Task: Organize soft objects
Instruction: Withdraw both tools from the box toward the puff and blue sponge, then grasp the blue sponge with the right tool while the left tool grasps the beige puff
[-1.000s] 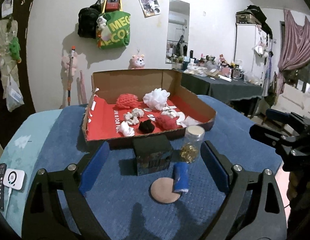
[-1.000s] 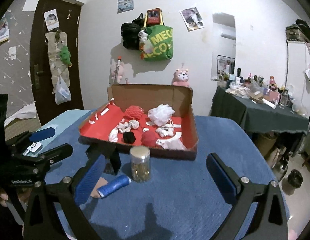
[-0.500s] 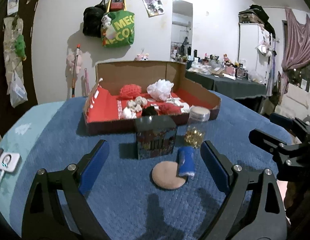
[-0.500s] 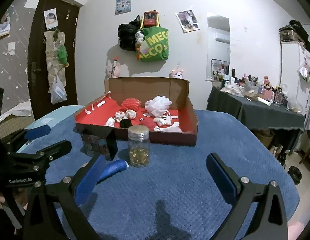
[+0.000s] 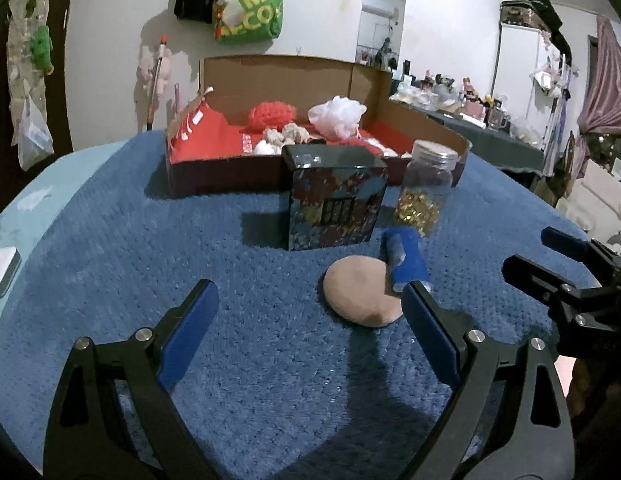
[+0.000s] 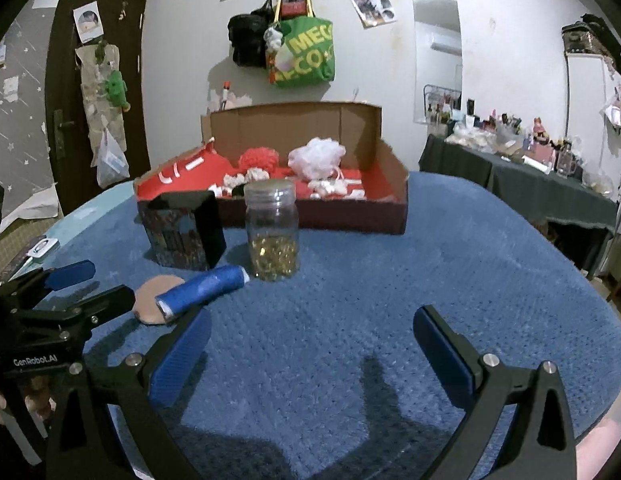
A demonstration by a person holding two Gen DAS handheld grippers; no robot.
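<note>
Several soft pieces already sit in the cardboard box [image 5: 214, 176] at the far side of the blue blanket [image 5: 158, 264]: a red knitted ball [image 5: 270, 113], a white mesh puff [image 5: 337, 114] beside it, and smaller white and cream bits I cannot tell apart from here. Two soft things lie outside it, on the blanket in front. I see a tan round pad [image 5: 360, 294] lying flat, and a blue fabric roll [image 5: 404, 258] resting across its right edge, touching it. From my right wrist view the same roll [image 6: 202, 290] points toward a glass jar [image 6: 272, 232] with gold bits in its lower half; the roll's far end lies just beside the jar's base.

A dark printed tin [image 5: 334, 200] stands upright between the box's front wall and the pad, just left of the jar.

My left gripper [image 5: 308, 334] hovers low over the blanket with its blue-padded fingers [image 5: 188, 334] spread wide, holding nothing; the pad lies just ahead of the right finger's tip. My right gripper [image 6: 310, 354] is likewise spread wide and empty, with the roll just ahead of its left finger.

A green tote bag [image 6: 306, 54] hangs on the white wall behind the box, and a cluttered dark-clothed table [image 6: 550, 184] stands off to the right.
</note>
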